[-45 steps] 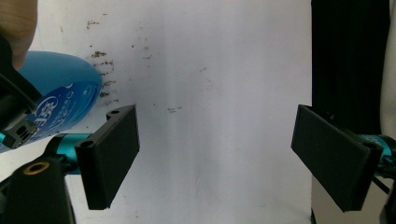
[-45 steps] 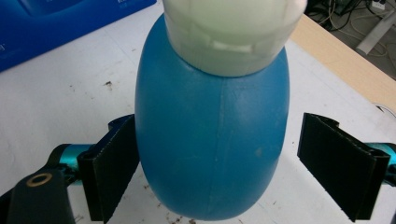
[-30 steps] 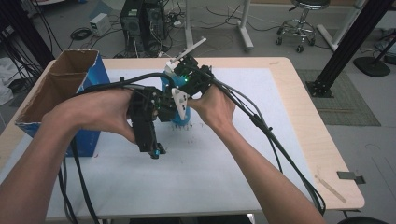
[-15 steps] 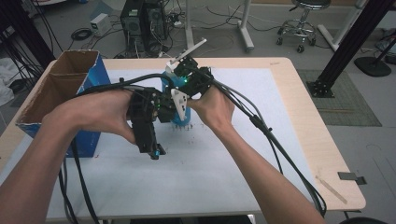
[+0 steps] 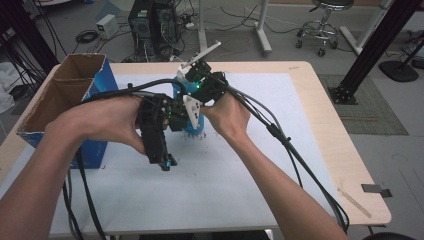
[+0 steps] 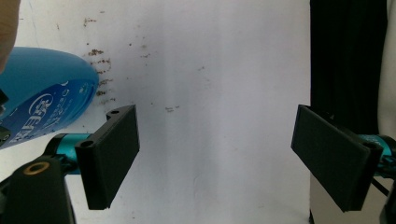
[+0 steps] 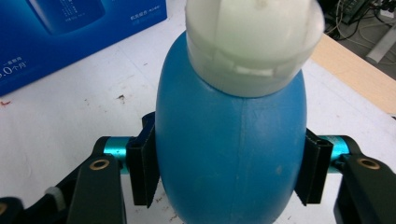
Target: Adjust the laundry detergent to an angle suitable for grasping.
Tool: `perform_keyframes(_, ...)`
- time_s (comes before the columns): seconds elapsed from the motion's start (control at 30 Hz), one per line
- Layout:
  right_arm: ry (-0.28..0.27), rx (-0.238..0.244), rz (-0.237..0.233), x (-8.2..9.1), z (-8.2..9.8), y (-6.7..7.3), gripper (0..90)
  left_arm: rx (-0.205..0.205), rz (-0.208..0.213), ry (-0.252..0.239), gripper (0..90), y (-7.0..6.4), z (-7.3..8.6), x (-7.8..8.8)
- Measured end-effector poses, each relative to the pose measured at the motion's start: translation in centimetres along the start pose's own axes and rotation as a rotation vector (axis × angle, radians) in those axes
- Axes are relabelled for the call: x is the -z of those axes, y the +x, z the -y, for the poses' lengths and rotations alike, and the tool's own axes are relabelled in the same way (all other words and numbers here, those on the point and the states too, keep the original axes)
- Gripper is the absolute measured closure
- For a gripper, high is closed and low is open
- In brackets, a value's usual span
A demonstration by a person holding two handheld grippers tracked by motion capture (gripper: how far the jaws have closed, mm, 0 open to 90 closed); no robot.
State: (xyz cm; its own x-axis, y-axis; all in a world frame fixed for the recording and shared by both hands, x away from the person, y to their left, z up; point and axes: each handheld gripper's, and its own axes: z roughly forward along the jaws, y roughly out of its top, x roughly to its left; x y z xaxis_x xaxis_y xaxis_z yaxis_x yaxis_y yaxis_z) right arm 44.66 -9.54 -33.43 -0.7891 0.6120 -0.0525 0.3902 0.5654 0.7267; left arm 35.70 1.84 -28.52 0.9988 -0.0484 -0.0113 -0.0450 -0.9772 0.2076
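A blue bottle (image 7: 229,154) with a white cap (image 7: 252,42) stands on the white mat, its lower part showing between the hands (image 5: 194,127). My right gripper (image 7: 229,175) has just been closing its jaws around the bottle's body, and both black pads now press on its sides. In the high view the right gripper (image 5: 200,92) reaches the bottle from behind. My left gripper (image 5: 165,161) is just left of the bottle, pointing down at the mat. Its jaws (image 6: 215,154) stand wide open with nothing between them, and the bottle (image 6: 42,102) lies off to their left.
An open blue cardboard box (image 5: 65,100) stands at the table's left edge, close to the left hand; its printed side (image 7: 70,37) shows behind the bottle. The white mat (image 5: 225,175) has dark specks near the bottle. Cables (image 5: 280,140) trail over the table's right front.
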Motion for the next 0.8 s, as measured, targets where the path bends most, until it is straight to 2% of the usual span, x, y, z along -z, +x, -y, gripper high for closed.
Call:
perform_keyframes(0.43, -0.025, -0.021, 0.017, -0.03, 0.17, 0.16, 39.7, 0.009, 0.004, 0.0, 15.4, 0.03, 0.27, -0.19)
perform_keyframes(0.8, -0.031, -0.005, 0.013, 0.03, 0.24, 0.23, 40.2, 0.013, 0.003, -0.007, 15.4, 0.02, 0.39, -0.17)
